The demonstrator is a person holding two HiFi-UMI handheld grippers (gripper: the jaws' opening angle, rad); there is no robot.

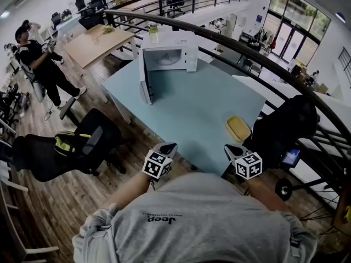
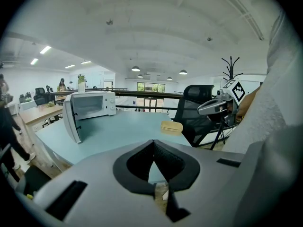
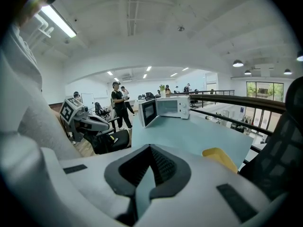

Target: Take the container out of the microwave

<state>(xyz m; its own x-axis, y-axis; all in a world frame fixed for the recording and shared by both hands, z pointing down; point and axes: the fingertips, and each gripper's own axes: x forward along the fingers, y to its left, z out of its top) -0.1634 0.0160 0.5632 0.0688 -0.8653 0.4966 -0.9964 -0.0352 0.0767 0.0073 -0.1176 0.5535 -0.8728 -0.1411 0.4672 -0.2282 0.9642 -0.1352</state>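
Observation:
A white microwave (image 1: 167,56) stands at the far end of the light-blue table (image 1: 186,108), its door (image 1: 144,81) swung open to the left and its cavity looking empty. It also shows in the left gripper view as microwave (image 2: 92,105) and in the right gripper view as microwave (image 3: 173,107). A flat yellow container (image 1: 239,128) lies on the table near the right edge, seen again as container (image 2: 172,127) and container (image 3: 220,157). My left gripper (image 1: 171,146) (image 2: 154,143) and right gripper (image 1: 229,148) (image 3: 150,148) hover at the near table edge, both shut on nothing.
A black office chair (image 1: 82,144) stands left of the table and another dark chair (image 1: 285,127) at its right. A jar (image 1: 153,33) sits on top of the microwave. A person (image 1: 41,64) stands far left by a wooden table (image 1: 101,43). A curved railing (image 1: 230,40) runs behind.

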